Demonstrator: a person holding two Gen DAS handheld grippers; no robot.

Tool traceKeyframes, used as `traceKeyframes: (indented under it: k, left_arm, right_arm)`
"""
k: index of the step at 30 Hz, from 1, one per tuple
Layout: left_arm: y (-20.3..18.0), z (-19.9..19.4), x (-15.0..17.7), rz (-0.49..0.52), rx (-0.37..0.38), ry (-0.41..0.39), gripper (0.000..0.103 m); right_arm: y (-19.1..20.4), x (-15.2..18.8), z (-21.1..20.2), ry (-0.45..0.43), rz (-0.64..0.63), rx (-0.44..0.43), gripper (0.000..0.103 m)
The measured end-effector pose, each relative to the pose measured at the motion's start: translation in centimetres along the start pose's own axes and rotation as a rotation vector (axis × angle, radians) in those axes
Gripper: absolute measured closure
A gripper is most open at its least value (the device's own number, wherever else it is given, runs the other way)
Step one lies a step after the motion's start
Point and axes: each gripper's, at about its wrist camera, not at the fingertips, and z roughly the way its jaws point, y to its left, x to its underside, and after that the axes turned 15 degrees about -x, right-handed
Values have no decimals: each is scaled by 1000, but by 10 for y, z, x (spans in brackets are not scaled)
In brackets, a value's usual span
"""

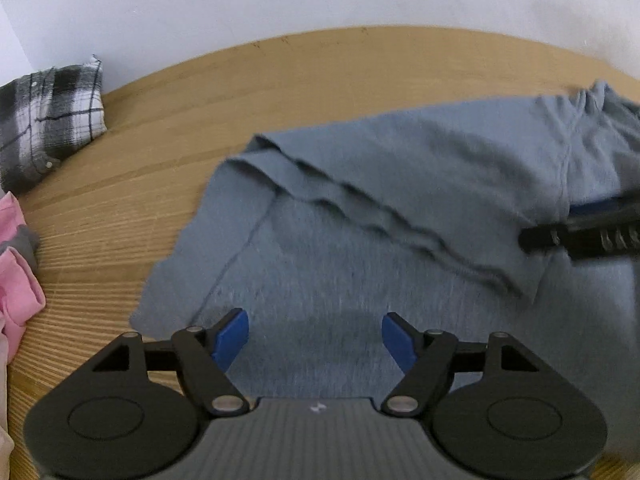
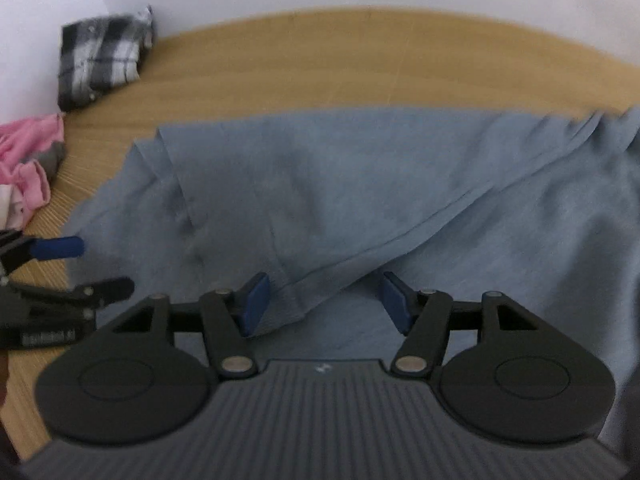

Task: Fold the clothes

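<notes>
A blue-grey T-shirt [image 1: 360, 208] lies on the wooden table [image 1: 200, 92], with one side folded over so a hemmed edge runs diagonally across it. My left gripper [image 1: 315, 336] is open and empty over the shirt's near left part. My right gripper [image 2: 322, 300] is open just above the shirt [image 2: 340, 184], with the corner of the folded flap lying between its fingers. The right gripper also shows in the left wrist view [image 1: 580, 236] at the right edge. The left gripper shows in the right wrist view [image 2: 92, 268] at the left edge.
A folded black-and-white plaid shirt [image 1: 48, 120] lies at the far left by the white wall; it also shows in the right wrist view [image 2: 102, 60]. Pink and grey folded clothes [image 1: 18, 264] sit at the left edge, also seen in the right wrist view [image 2: 32, 160].
</notes>
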Motion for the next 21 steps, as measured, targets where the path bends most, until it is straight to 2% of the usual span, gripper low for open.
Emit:
traceKeyframes:
  k: [2, 3, 4, 5, 6, 9, 11, 13, 14, 15, 16, 18, 19, 21]
  left_arm:
    - [1, 2, 5, 4, 11, -3, 25]
    - [3, 1, 7, -2, 18, -7, 23]
    - [6, 2, 8, -3, 30, -5, 23]
    - [9, 4, 8, -5, 43, -3, 23]
    - [12, 5, 9, -9, 55, 0, 22]
    - [17, 11, 11, -17, 79, 3, 18]
    - [20, 14, 12, -31, 91, 9, 17]
    - [22, 15, 12, -36, 97, 9, 15]
    - [22, 15, 12, -36, 98, 9, 15]
    - [23, 14, 11, -32, 94, 7, 16]
    - [25, 13, 10, -30, 82, 3, 16]
    - [29, 9, 9, -35, 54, -10, 16]
    - [35, 7, 9, -49, 50, -17, 17]
    - [50, 6, 8, -85, 69, -25, 18]
  right_arm:
    - [2, -2, 7, -25, 0, 12, 42]
    - [7, -6, 9, -33, 4, 4, 66]
    - [11, -12, 9, -50, 4, -4, 82]
    - [16, -21, 7, -83, -4, -12, 90]
    - [21, -29, 5, -115, -11, -20, 91]
    - [36, -67, -13, -232, -108, -42, 92]
    - [48, -108, -12, -305, -174, -30, 92]
    - [53, -158, 6, -380, -176, -5, 89]
    - [49, -181, 21, -379, -158, 12, 84]
    - [45, -205, 41, -350, -130, 38, 71]
    - [40, -223, 55, -324, -100, 73, 68]
    - [29, -236, 62, -299, -33, 159, 68]
    - [28, -231, 56, -328, -12, 174, 67]
    - [25, -206, 36, -362, -34, 133, 55]
